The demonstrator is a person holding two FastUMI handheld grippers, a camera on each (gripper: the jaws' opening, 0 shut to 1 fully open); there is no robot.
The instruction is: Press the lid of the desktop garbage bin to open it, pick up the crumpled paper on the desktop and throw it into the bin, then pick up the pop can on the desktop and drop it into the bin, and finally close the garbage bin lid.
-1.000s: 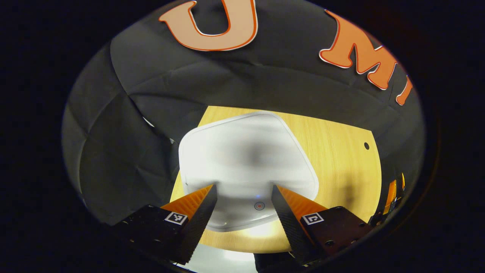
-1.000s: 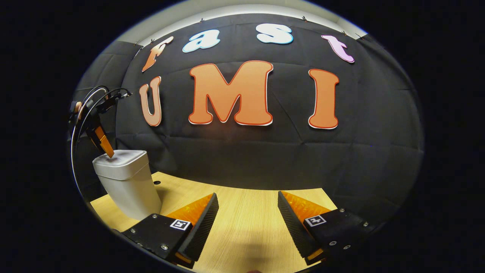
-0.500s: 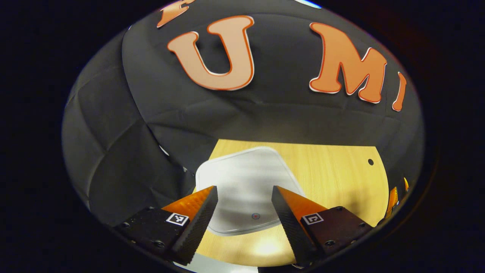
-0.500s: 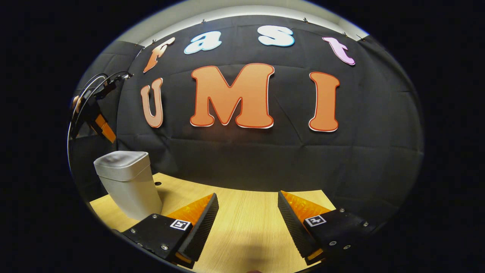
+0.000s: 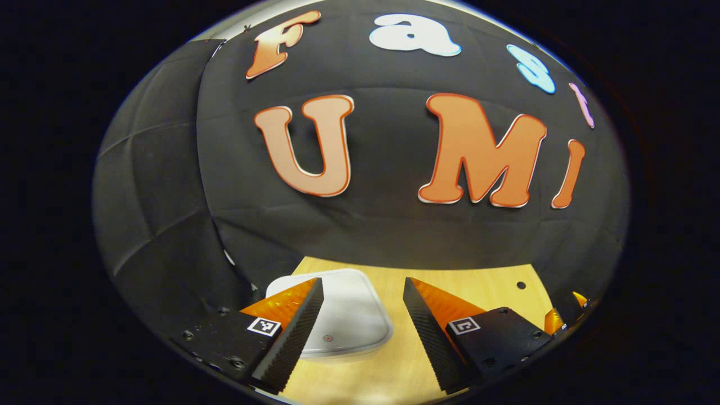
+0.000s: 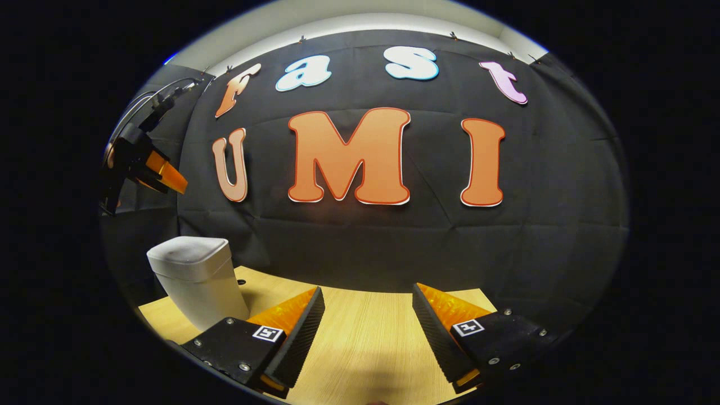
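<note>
Two grippers, both spread wide with nothing between the fingers: left gripper [image 5: 363, 315] raised well above one white bin [image 6: 194, 270], lid [image 5: 349, 318] shut; right gripper [image 6: 368, 320] low over wooden desktop [image 6: 360, 349], right of bin.

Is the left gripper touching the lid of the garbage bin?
Apart. In the right gripper view, the left gripper hangs well above the garbage bin lid, with the dark booth wall plainly visible between them.
</note>
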